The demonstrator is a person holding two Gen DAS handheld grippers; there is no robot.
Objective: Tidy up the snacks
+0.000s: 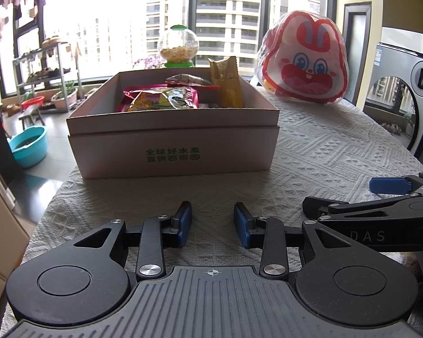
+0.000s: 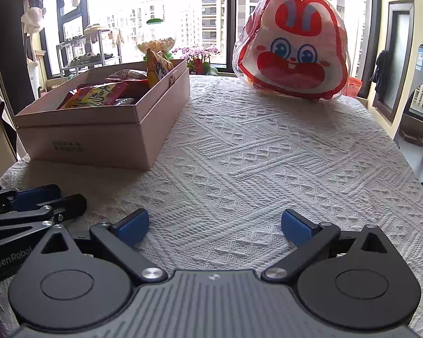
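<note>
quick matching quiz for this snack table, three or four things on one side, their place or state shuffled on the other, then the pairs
Things:
1. cardboard box
2. rabbit-face bag
3. candy dispenser
4. left gripper

Places or states:
A. behind the box, by the window
B. open, holding nothing
C. lid off, snack packets inside
D. far end of the table, beside the box

Pairs: 1-C, 2-D, 3-A, 4-B

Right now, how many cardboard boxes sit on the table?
1. The cardboard box sits on the tablecloth's far left, open and filled with snack packets. No other box shows.
</note>
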